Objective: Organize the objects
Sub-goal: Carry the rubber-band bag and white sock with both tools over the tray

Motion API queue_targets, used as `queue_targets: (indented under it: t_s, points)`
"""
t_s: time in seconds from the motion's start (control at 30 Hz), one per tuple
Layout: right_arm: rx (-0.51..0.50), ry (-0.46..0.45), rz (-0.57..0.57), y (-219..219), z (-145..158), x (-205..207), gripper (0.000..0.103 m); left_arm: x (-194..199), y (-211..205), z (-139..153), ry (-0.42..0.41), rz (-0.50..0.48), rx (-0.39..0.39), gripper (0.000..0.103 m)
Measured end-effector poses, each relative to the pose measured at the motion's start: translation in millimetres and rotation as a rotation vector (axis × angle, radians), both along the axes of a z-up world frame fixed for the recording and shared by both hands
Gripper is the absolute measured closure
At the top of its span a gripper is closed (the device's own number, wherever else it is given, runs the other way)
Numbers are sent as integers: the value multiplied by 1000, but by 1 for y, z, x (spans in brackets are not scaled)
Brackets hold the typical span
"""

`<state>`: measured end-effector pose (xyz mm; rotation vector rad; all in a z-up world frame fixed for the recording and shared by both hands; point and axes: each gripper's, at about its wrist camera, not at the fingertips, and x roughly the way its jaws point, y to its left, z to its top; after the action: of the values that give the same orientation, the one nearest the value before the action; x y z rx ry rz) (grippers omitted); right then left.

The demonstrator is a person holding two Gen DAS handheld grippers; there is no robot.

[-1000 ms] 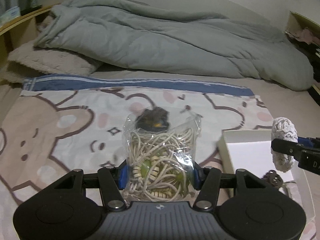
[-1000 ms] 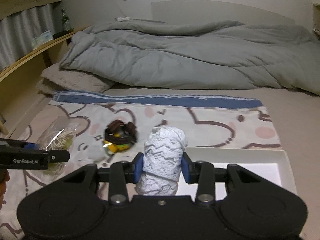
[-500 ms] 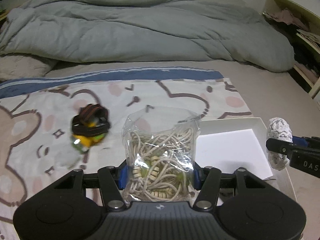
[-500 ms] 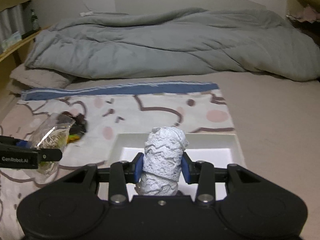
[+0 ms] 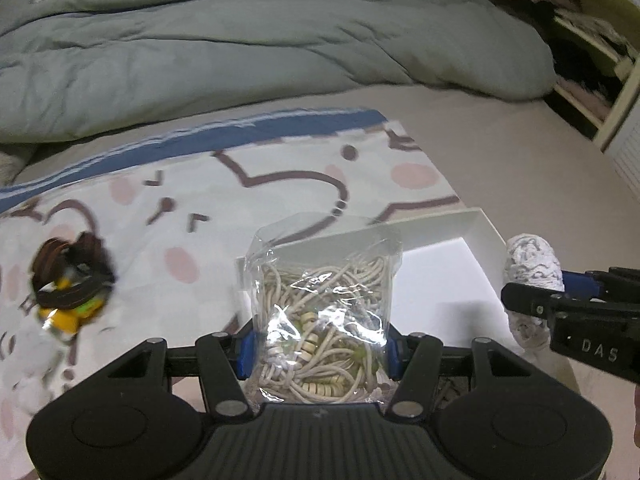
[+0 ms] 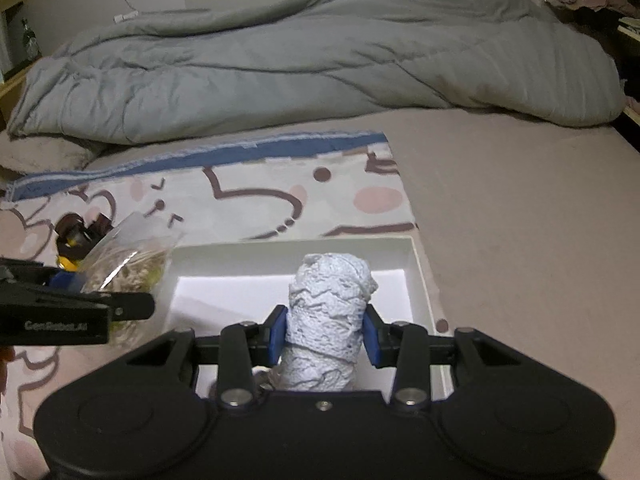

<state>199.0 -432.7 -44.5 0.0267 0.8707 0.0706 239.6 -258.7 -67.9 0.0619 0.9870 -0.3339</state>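
The left gripper (image 5: 318, 354) is clamped on a clear plastic bag of cream cords and beads (image 5: 326, 316), its blue pads pressing the bag's lower sides so that the bag stands upright between them, in front of the near left corner of a shallow white box (image 5: 486, 232). The right gripper (image 6: 324, 338) is closed around a roll of white lace trim (image 6: 330, 312), held upright between its blue pads above the near part of the same white box (image 6: 418, 280); whether the roll touches the box floor cannot be told. From the left wrist view the lace roll (image 5: 532, 268) shows just past the box's right wall, with the right gripper's black finger across its lower half. The box rests on a cartoon-print cloth (image 5: 256, 184) with a blue border, spread over a beige bed sheet (image 6: 520, 208). A dark brown bundle with yellow and green bits (image 5: 70, 280) lies on the cloth to the left of the bag, apart from the box and blurred. A rumpled grey duvet (image 6: 304, 56) is heaped across the far side of the bed
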Motion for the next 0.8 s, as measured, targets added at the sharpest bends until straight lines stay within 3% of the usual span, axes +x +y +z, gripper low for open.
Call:
queue_targets:
  t_s: [0.23, 0.4, 0.8]
  points:
    - [-22, 51, -19, -14, -24, 9, 63, 18, -39, -24, -10, -185, 77, 45]
    - [-27, 80, -23, -17, -37, 17, 63, 27, -53, -46, 14, -267, 114, 45]
    - [-65, 159, -19, -30, -72, 24, 63, 34, -73, -75, 13, -335, 140, 45]
